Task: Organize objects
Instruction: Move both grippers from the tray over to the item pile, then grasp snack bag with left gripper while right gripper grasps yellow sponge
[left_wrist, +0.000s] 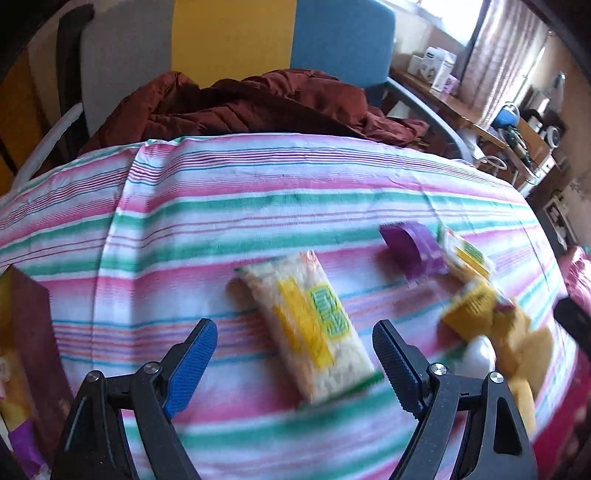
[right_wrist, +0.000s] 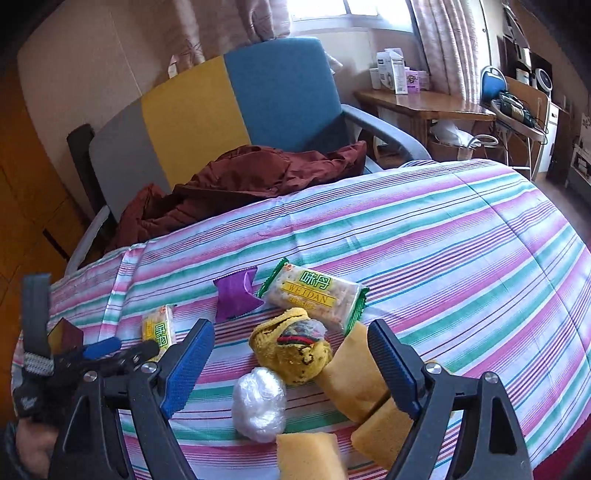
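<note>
Striped pink-green bedsheet carrying scattered clutter: near cracker pack lying flat directly ahead of left claw, claw wide open, holding nothing, pack between the jaw lines but apparently not touched. Purple packet further off, second cracker pack beside it. Right claw also wide open and empty, poised over yellow knit cloth, with clear plastic ball and sponge blocks just beside. Dark red box at left edge, probably the drop spot. Step in hand: approach to first pick, likely the near cracker pack. Next: lower left claw astride pack's narrow width, close, carry to box
</note>
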